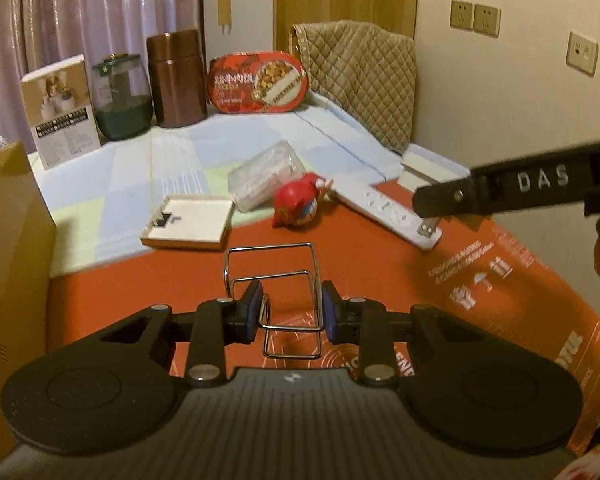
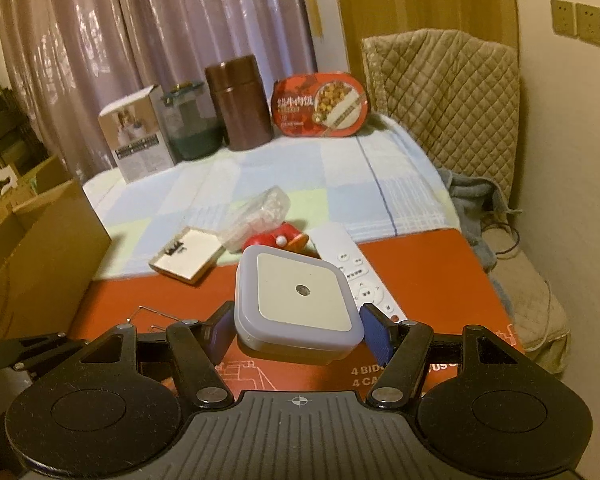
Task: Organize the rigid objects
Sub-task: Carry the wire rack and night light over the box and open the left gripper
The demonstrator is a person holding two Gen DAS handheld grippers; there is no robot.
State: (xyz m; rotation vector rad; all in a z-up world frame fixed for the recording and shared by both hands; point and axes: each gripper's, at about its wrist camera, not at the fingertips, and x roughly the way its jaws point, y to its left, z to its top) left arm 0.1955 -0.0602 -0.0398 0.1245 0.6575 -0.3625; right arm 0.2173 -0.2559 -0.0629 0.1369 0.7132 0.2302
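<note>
While clamped on a wire frame (image 1: 274, 264) as bare and thin as this, expect little contact for the fingers of the left gripper (image 1: 288, 308): closed tight on two of its chrome side rods, near the bottom loop, above the red carton (image 1: 380, 260). Light, stiff, a touch springy if squeezed across the open span. Slick too (polished metal against small blue pads). Likely to pivot about the grip line, so better taken low and across two parallel rods, as here, than by a single rod. No real risk of breaking; some risk of snagging on neighbours when set down.

Over at the right gripper (image 2: 298, 332): fingers part-way apart and pressed on opposite sides of a square plastic box (image 2: 300, 288), pale lilac rim, white face, small dark dot in the middle. Seemingly lifted off the carton, judging by the shadow beneath. Probably light and rigid, smooth-walled with rounded corners; best held by the flat side walls at mid-height, not the corners. Perhaps hollow, so no hard squeeze.

Further back, untouched: white remote (image 2: 356, 272), red figurine (image 1: 300, 204), clear plastic case (image 1: 264, 176), shallow open tray (image 1: 188, 220), some on the carton, some on the checked bedsheet (image 1: 140, 160).
</note>
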